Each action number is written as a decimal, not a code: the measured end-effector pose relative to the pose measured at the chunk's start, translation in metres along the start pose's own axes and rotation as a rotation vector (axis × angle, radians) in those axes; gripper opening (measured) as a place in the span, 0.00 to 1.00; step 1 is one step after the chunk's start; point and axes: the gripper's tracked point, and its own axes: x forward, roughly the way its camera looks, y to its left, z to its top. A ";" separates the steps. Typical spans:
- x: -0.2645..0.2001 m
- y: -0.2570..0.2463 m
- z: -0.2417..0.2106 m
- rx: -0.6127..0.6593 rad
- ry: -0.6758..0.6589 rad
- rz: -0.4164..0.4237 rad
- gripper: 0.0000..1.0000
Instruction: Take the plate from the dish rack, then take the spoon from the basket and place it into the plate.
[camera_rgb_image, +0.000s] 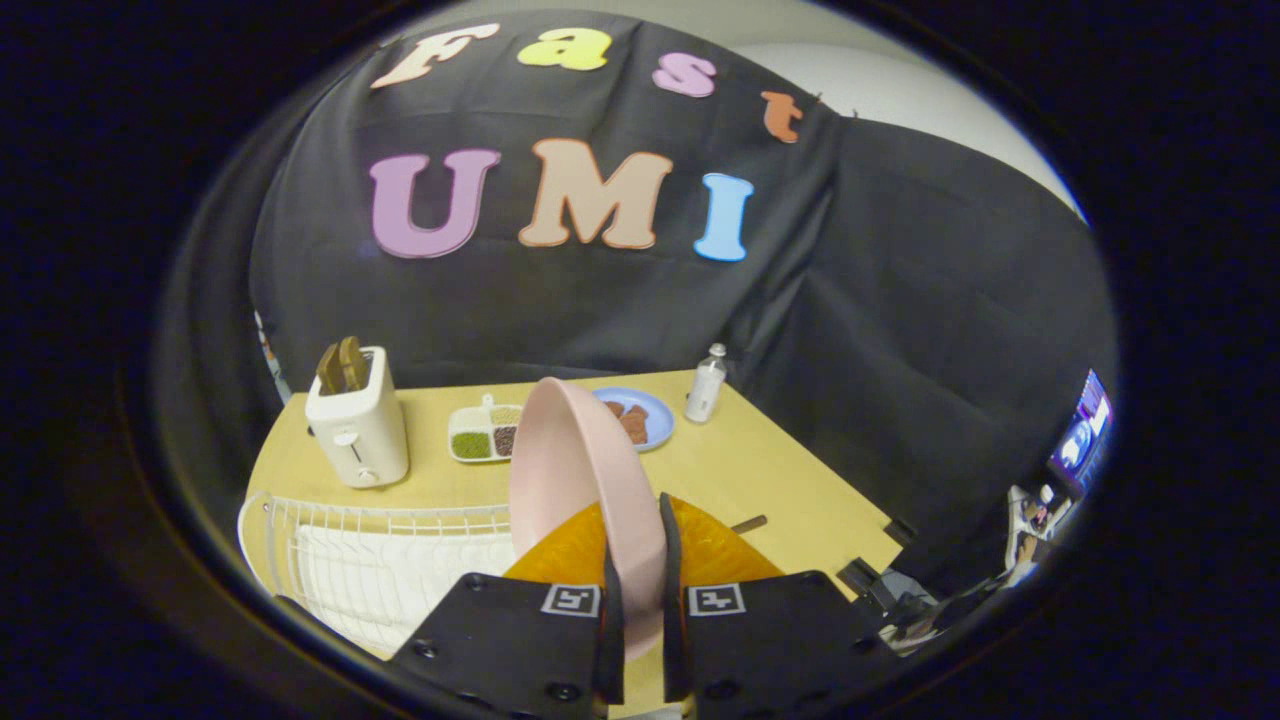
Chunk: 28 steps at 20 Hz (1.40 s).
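While the jaws of the gripper (640, 600) are clamped on the lower rim of the pink plate (575, 470), which stands on edge between them and rises ahead of them, the first step looks nearly done: the plate is held clear above the white dish rack (370, 560) on the worktop (790, 480). Setting it down, then fetching the spoon, remains. An orange object (715, 545) sits just behind the plate; whether that is the basket I cannot tell.

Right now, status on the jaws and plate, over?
Gripper shut on round pink plate, held on edge. White wire dish rack beside it. Amber basket behind; nothing blocking.
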 end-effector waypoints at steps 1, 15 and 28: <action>-0.004 -0.015 0.002 0.036 -0.017 -0.016 0.18; 0.008 -0.127 -0.155 0.348 0.192 -0.195 0.18; 0.053 -0.132 -0.251 0.722 0.430 -0.101 0.20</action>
